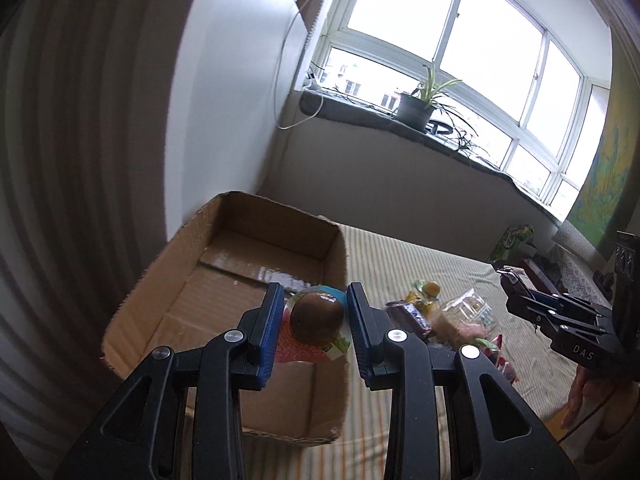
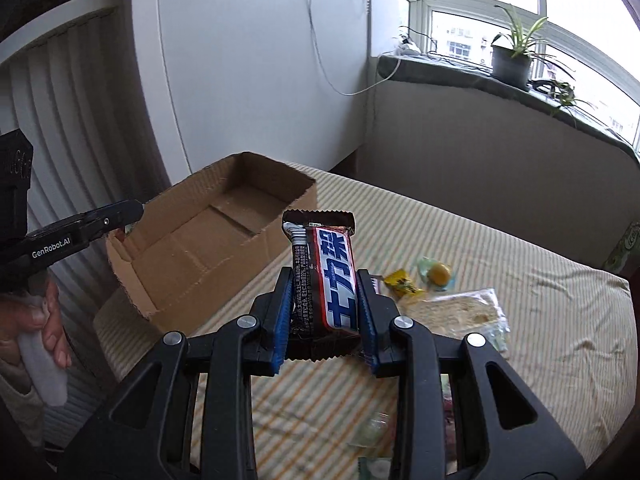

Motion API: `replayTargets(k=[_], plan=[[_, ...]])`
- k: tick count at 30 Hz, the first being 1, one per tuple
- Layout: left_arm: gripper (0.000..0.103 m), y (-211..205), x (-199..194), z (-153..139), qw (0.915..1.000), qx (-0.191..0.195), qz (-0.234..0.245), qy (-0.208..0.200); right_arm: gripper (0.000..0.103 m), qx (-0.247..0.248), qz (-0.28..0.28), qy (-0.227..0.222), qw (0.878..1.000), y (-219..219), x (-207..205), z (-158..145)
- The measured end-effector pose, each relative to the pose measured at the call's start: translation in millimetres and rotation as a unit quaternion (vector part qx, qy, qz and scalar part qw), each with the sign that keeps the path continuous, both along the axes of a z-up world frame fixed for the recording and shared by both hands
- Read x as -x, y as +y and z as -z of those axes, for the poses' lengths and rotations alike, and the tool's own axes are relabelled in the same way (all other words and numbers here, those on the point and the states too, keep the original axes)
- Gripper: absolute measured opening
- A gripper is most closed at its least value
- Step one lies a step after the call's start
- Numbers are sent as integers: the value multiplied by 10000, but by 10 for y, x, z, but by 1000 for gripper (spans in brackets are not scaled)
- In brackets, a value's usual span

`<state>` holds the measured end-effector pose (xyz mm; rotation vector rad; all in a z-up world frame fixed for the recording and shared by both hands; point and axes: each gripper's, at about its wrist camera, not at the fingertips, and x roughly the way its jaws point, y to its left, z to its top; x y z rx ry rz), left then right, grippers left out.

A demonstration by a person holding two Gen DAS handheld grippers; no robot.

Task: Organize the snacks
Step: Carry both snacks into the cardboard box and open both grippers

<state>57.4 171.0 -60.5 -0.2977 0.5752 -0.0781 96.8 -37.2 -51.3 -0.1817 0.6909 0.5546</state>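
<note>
1. The bed point(image 2: 540, 320), under a striped sheet, carried everything before me.
2. A cardboard box point(image 2: 192, 276) sat on its left edge.
3. To the right lay a yellow packet point(image 2: 402, 282), a yellow candy point(image 2: 437, 273) and a clear bag of crackers point(image 2: 460, 312), close together.

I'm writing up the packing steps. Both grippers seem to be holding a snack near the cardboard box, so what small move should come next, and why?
Probably lower the left gripper a little and open it. It is shut on the round brown snack, which already hangs over the near end of the empty-looking cardboard box. The right gripper, shut on the chocolate bar, is beside the box over the striped cloth.
</note>
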Motion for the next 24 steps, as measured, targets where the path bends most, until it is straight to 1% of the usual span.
replayTargets(k=[4,8,12,16,18,19,20,21,22,24], plan=[[31,349,92,117,9994,73,-327,107,31,-23,-596,78,9982,652,-52,87],[31,486,58,176,9989,163,-403,162,31,-53,-883,136,9960,1055,-101,143],[31,493,-15,230,9990,205,-324,225,31,17,-984,167,9950,1250,-162,188],[31,548,-43,297,9987,278,-311,286,31,61,-1007,200,9947,1324,-242,270],[34,542,-66,301,9985,286,-337,311,38,112,-1014,229,9945,1336,-263,330],[40,544,-72,302,9985,288,-361,310,50,133,-989,216,9948,1326,-264,347],[48,544,-72,300,9983,283,-404,325,59,122,-956,195,9952,1305,-260,352],[68,558,-59,291,9979,279,-487,322,60,101,-930,189,9954,1285,-248,357],[81,571,-30,278,9975,280,-594,279,60,82,-902,201,9957,1262,-238,363],[82,597,29,265,9964,295,-777,182,60,82,-881,245,9958,1238,-218,359]])
